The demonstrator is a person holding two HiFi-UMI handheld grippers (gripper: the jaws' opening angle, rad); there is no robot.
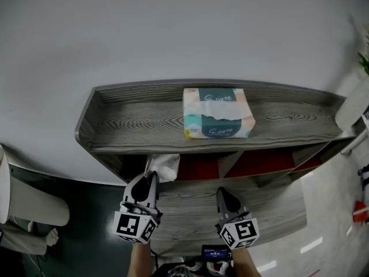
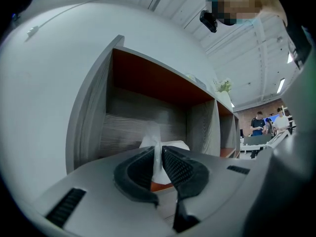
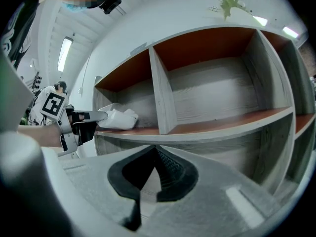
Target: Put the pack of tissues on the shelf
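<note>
A white soft pack of tissues (image 1: pixel 164 166) lies in the top left compartment of the grey shelf (image 1: pixel 132 120), on its red board. My left gripper (image 1: pixel 151 178) reaches into that compartment. In the left gripper view the left gripper (image 2: pixel 159 149) is shut on a thin flap of the pack (image 2: pixel 152 132). From the right gripper view, the left gripper (image 3: pixel 74 120) touches the pack (image 3: pixel 118 118) at the compartment's left end. My right gripper (image 1: pixel 222 195) hangs in front of the shelf. The right gripper (image 3: pixel 155 149) is shut, with nothing in it.
A teal and white tissue box (image 1: pixel 216 113) sits on the shelf's top board. Upright dividers (image 3: pixel 160 98) split the shelf into compartments, and a plant (image 3: pixel 229 1) stands on top. A pale rounded object (image 1: pixel 34 209) is at the lower left. People (image 2: pixel 256 125) stand far off.
</note>
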